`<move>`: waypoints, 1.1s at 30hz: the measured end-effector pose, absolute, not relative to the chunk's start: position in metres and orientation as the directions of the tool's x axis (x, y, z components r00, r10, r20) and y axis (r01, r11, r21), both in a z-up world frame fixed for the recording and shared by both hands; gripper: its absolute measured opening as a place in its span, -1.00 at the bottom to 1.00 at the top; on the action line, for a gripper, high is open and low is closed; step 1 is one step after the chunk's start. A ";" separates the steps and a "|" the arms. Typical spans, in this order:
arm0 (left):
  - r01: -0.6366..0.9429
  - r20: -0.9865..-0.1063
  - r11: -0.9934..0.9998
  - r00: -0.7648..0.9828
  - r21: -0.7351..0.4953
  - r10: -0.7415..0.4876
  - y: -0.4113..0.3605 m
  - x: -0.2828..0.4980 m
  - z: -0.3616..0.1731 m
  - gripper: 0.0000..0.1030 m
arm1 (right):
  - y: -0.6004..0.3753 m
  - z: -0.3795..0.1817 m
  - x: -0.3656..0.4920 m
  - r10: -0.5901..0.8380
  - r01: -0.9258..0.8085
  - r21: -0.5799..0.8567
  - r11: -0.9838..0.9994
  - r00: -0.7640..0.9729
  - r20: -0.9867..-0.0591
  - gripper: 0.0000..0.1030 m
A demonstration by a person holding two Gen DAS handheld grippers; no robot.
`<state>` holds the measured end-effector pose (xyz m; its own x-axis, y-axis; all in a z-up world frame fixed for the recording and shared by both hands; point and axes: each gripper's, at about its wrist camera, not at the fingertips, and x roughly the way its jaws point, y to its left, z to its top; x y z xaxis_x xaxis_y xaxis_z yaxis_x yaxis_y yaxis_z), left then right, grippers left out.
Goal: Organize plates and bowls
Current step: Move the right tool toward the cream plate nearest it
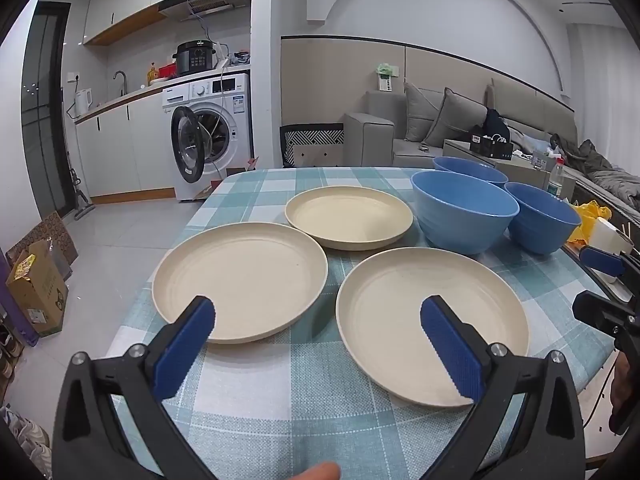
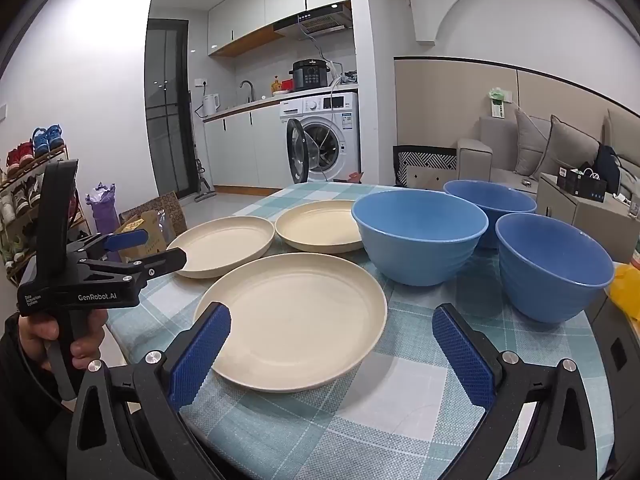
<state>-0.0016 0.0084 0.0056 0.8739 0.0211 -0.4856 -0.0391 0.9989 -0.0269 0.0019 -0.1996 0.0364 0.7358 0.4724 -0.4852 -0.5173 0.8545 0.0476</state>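
Cream plates [image 1: 240,280], blue bowls [image 1: 464,212] — all upright, mouths up

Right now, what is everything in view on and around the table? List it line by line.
plates: three, cream, left and middle of the table, none stacked
bowls: three, blue, right side of the table, upright, clustered
tablecloth: one, teal and white check, covering the table
washing machine: one, white, door open, under the kitchen counter
pressure cooker: one, black, on the counter above the washer
sofa: one, grey, with cushions, behind the table
left gripper: black with blue pads, jaws open, empty
right gripper: same, jaws open, empty
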 end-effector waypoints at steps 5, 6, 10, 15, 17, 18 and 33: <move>-0.035 -0.489 0.999 0.872 -0.030 0.016 0.010 0.001 0.008 1.00 | -0.204 0.038 -0.005 0.470 -0.515 0.044 0.856 0.738 -0.484 0.99; -0.035 -0.488 0.999 0.873 -0.032 0.015 0.009 0.000 0.007 1.00 | -0.205 0.039 -0.007 0.471 -0.517 0.045 0.855 0.737 -0.485 0.99; -0.044 -0.497 0.998 0.868 -0.052 0.013 0.013 0.004 0.008 1.00 | -0.194 0.036 0.006 0.472 -0.520 0.051 0.853 0.724 -0.503 0.99; -0.047 -0.494 0.998 0.869 -0.047 0.017 0.016 0.005 0.010 1.00 | -0.196 0.036 0.010 0.470 -0.508 0.073 0.858 0.720 -0.510 0.99; -0.061 -0.501 0.997 0.865 -0.038 0.034 0.018 0.008 0.010 1.00 | -0.196 0.037 0.008 0.466 -0.504 0.070 0.861 0.725 -0.508 0.99; -0.065 -0.502 0.997 0.864 -0.035 0.039 0.018 0.009 0.010 1.00 | -0.197 0.043 0.012 0.464 -0.509 0.054 0.859 0.730 -0.502 0.99; -0.085 -0.496 0.996 0.866 -0.028 0.060 0.030 0.012 0.013 1.00 | -0.191 0.047 0.011 0.471 -0.520 0.042 0.853 0.731 -0.494 0.99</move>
